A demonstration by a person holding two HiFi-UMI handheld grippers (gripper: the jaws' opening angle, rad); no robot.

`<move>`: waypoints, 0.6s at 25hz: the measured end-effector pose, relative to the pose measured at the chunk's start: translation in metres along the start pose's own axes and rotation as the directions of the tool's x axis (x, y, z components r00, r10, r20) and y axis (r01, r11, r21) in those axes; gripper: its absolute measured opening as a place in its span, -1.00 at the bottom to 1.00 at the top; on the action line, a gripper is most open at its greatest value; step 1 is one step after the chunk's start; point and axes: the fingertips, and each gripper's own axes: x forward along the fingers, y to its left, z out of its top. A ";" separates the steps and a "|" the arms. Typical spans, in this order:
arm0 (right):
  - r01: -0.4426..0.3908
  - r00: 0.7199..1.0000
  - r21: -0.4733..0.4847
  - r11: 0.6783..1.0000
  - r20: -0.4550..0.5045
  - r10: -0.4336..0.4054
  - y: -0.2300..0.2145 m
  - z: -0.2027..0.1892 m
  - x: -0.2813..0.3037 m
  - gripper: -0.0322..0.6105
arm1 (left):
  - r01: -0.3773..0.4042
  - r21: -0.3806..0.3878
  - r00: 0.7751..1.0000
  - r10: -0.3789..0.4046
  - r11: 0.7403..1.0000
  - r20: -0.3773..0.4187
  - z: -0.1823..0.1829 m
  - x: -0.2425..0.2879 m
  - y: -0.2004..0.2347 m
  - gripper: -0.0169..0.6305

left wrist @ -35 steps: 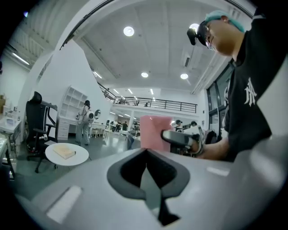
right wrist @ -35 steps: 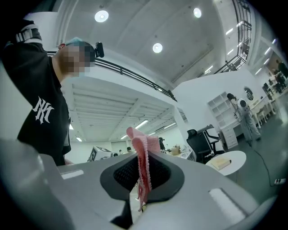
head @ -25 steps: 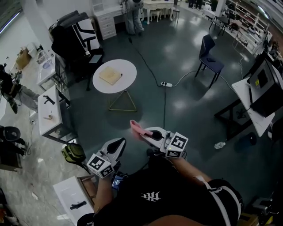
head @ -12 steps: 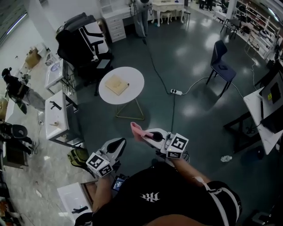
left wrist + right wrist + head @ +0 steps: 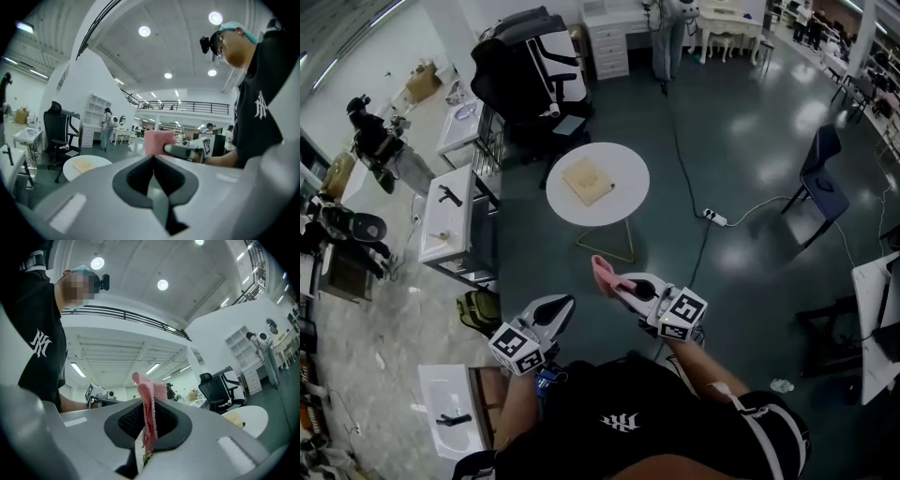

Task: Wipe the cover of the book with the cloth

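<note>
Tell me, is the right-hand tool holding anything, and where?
Yes: the right gripper pinches the pink cloth near one end; the rest pokes out in front.

Dark glossy floor (image 5: 750, 141), round white table (image 5: 623, 199), black office chair (image 5: 525, 66), blue chair (image 5: 821, 178), round ceiling lights (image 5: 144, 31)

The book (image 5: 587, 180) lies on the table (image 5: 628, 187), well ahead of the right claw (image 5: 619, 282), which holds the cloth (image 5: 604, 274).

Open floor (image 5: 567, 272) lies between you and the round counter (image 5: 625, 202). On it, bare top rings the book (image 5: 588, 180). An office chair (image 5: 530, 66) crowds the counter's far left side, a white desk (image 5: 450, 217) flanks the left, and a corded power strip (image 5: 715, 217) lies on the floor to its right.
</note>
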 end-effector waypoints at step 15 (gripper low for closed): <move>0.120 0.989 0.001 0.993 -0.086 -0.120 -0.093 -0.018 0.058 -0.86 | 0.090 -0.048 0.996 -0.090 0.995 0.003 0.003 0.054 0.132 -0.94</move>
